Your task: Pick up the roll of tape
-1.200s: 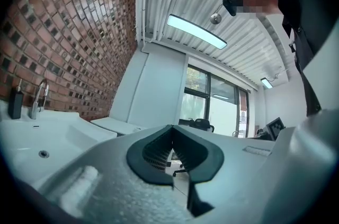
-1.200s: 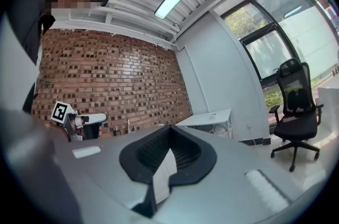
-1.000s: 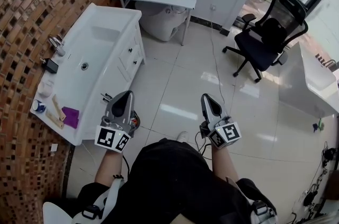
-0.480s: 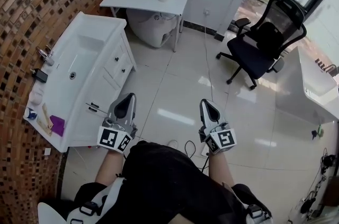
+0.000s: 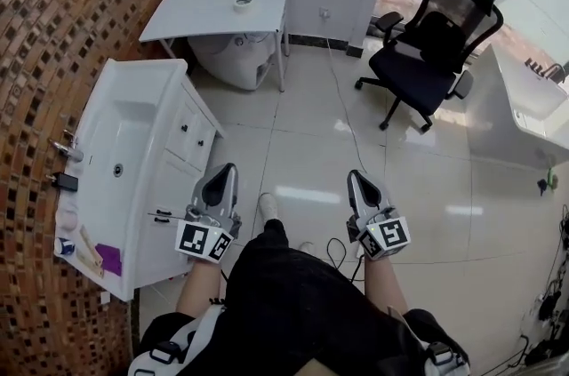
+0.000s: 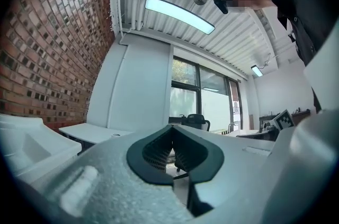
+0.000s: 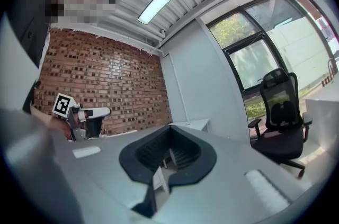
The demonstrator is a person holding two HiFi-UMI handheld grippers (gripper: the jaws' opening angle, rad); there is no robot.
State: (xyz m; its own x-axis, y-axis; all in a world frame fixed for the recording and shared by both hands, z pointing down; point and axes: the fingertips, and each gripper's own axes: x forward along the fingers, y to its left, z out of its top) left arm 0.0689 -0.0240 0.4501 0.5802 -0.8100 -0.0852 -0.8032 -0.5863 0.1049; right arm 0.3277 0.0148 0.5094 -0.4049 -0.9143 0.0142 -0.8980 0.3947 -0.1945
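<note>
The roll of tape [image 5: 243, 3] lies on a white table [image 5: 196, 10] against the far wall in the head view; in the left gripper view it is a small speck [image 6: 116, 135] on that table [image 6: 90, 132]. My left gripper [image 5: 226, 172] and right gripper [image 5: 356, 180] are held level over the tiled floor, well short of the table. Both are shut with nothing between the jaws. In the gripper views each pair of jaws [image 6: 172, 150] [image 7: 170, 154] meets at the tips, empty.
A white sink cabinet [image 5: 107, 161] stands along the brick wall at the left, with small items on its top. A white bin [image 5: 233, 59] sits under the table. A black office chair [image 5: 429, 54] is at the right, a white counter [image 5: 524, 121] beyond it.
The person has walked forward along the sink cabinet: the cabinet has slid back and left in view, the table and tape are nearer. Both grippers stay shut and empty.
</note>
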